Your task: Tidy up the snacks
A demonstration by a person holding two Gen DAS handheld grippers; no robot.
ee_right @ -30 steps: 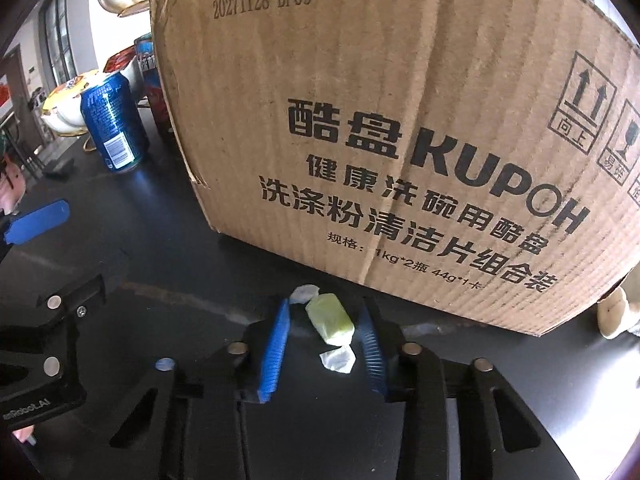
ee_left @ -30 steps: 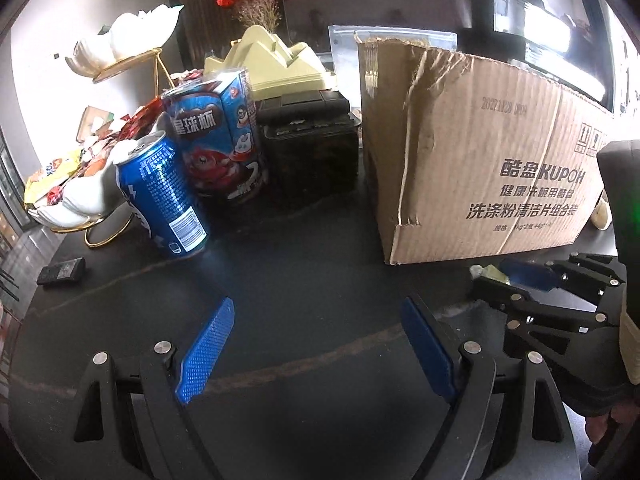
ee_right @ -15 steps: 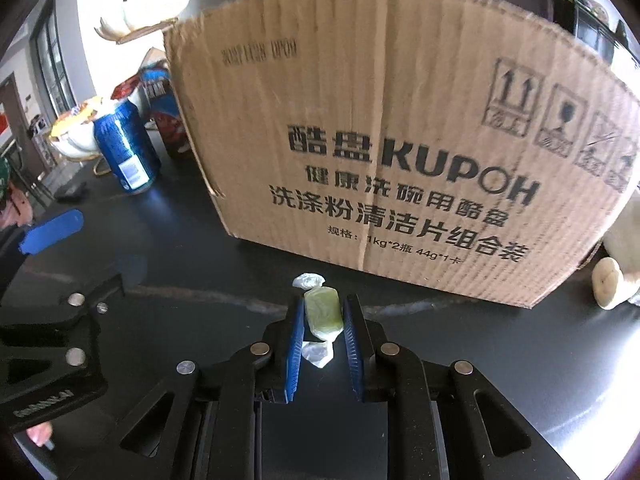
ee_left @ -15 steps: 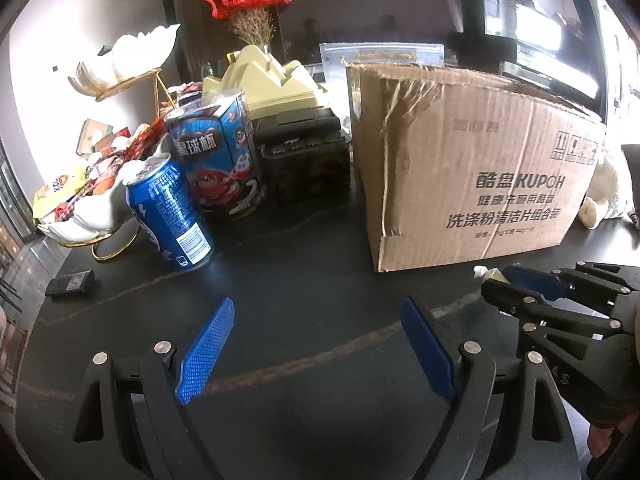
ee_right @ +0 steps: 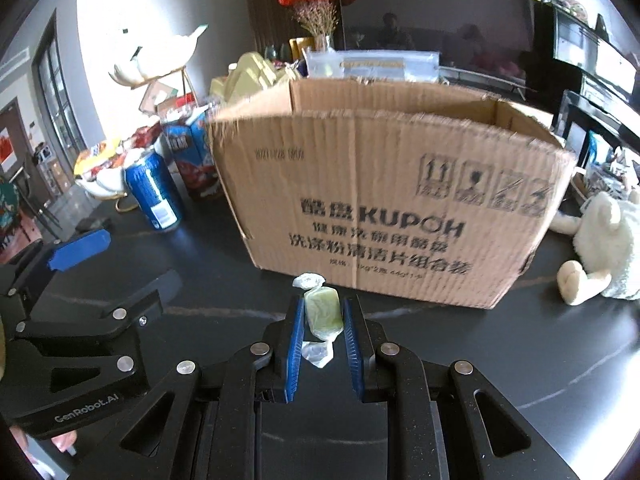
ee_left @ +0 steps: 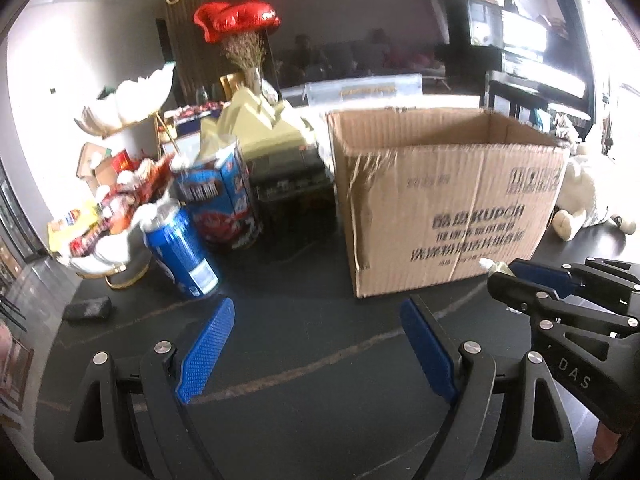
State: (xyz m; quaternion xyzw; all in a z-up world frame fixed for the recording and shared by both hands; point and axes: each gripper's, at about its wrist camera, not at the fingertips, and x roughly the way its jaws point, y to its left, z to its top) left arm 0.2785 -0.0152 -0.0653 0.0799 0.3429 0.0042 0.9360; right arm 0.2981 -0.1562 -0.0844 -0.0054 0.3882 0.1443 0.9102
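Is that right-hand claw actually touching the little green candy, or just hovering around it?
Touching. The right wrist view shows the right gripper with both blue pads pressed against the sides of the green candy, no gap either side.

A: Background, left wrist view?
B: Red heart balloons [ee_left: 236,20] above dried flowers [ee_left: 245,50]; white shell-shaped dish [ee_left: 132,100] on a gold stand.

A: On the dark tabletop [ee_left: 288,344]?
B: Small black object [ee_left: 87,309] at left; cream plush toy [ee_right: 604,244] at right, lying near the edge.

A: Anything else?
B: Pale green mountain-shaped ornament [ee_left: 256,118], on a black case [ee_left: 292,184].
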